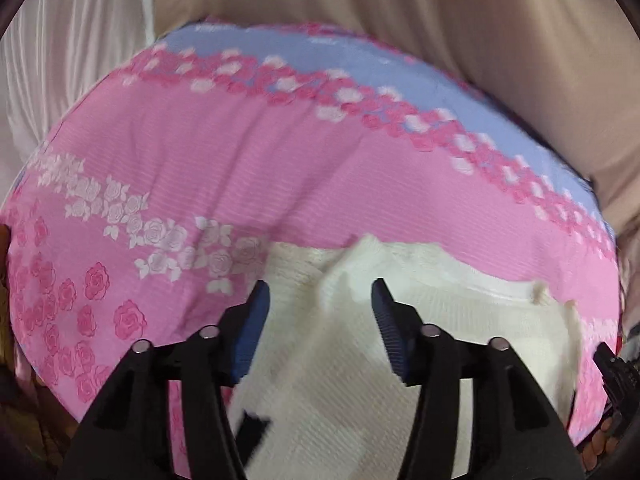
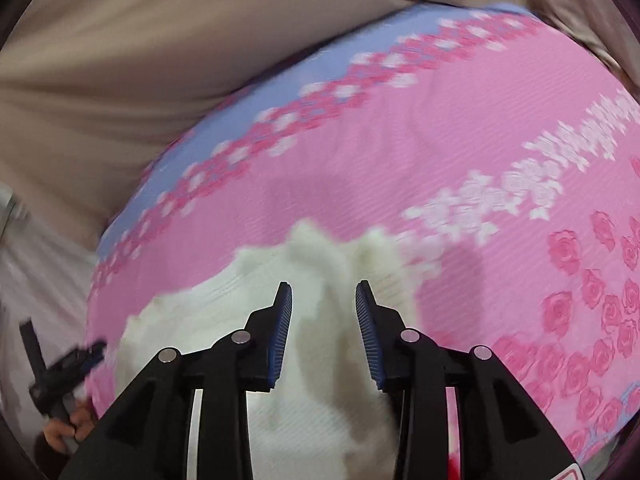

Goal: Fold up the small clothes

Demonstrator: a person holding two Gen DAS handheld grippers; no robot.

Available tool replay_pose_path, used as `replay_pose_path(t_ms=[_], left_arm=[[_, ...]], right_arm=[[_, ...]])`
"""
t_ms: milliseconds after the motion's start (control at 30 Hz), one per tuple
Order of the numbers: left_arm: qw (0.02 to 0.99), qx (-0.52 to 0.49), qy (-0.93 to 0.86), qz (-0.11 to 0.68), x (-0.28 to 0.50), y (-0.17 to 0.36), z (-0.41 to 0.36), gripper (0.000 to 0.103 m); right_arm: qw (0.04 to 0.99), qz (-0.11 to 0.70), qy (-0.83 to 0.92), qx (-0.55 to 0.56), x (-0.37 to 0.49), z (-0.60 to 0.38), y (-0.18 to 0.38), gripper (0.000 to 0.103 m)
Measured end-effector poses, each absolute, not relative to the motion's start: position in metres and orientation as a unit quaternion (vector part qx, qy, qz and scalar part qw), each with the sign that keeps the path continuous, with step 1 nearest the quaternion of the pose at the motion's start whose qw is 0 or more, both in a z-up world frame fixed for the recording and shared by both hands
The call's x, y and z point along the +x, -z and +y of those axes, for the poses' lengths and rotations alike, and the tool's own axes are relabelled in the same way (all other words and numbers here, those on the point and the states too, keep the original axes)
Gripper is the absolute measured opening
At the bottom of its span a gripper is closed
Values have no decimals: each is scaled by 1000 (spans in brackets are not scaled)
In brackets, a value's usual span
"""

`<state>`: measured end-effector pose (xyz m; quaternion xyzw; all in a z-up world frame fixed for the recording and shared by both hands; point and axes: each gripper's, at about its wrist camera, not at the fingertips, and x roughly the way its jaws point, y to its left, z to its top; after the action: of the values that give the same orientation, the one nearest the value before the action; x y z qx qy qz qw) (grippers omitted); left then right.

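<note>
A small cream knitted garment lies on a pink floral bedsheet. My left gripper is open above the garment, jaws wide apart, nothing between them. In the right wrist view the same garment lies bunched, with a raised fold just beyond the fingertips. My right gripper is open over it, blue pads apart. The left gripper also shows at the left edge of the right wrist view, held by a hand. The right gripper shows at the right edge of the left wrist view.
The sheet has a lavender band with pink roses along its far edge. Beige fabric rises behind the bed. White cloth hangs at the far left.
</note>
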<state>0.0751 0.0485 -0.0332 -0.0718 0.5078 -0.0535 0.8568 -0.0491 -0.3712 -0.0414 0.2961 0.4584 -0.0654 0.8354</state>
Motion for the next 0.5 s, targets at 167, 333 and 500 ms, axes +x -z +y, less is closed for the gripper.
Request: replay_pose_path(t_ms=[167, 333, 500], left_arm=[[813, -41, 143, 562, 45, 56, -12, 56], [803, -11, 103, 586, 38, 86, 5, 55], [806, -44, 81, 584, 36, 88, 55, 51]], right_arm=[[817, 527, -142, 189, -21, -221, 54, 26], [801, 570, -128, 130, -24, -198, 92, 18], [795, 544, 25, 267, -75, -328, 99, 0]])
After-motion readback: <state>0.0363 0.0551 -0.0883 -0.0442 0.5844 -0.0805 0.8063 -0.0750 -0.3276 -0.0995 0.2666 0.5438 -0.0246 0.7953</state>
